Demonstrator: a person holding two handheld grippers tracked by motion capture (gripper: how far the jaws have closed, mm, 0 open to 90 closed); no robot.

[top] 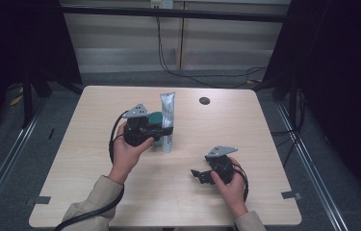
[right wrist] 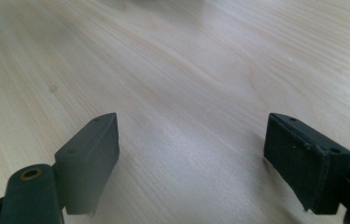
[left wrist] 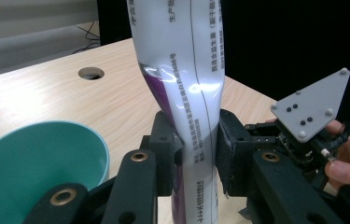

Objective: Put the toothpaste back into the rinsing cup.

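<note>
- My left gripper (left wrist: 196, 154) clamps the tube (left wrist: 189, 93); its view shows print that looks blurred from above.
- Tube upright, long axis vertical, bowl (top: 156, 118) at its 9 o'clock.
- My right gripper (right wrist: 191, 154) gapes wide, holding nothing.

In the left gripper view the tube (left wrist: 189, 93) is cut off by the top edge, so its upper end is not seen, and its foot is lost at the bottom edge behind the fingers (left wrist: 165, 149). The small print on the tube is too fine to be read. The teal bowl (left wrist: 37, 158) is clipped by the left and bottom edges. In the high view the bowl (top: 156, 119) is largely covered by the left gripper (top: 167, 131), and the label on the tube (top: 167, 113) is too small to be made out. In the right gripper view the far counter (right wrist: 163, 9) is blurred
</note>
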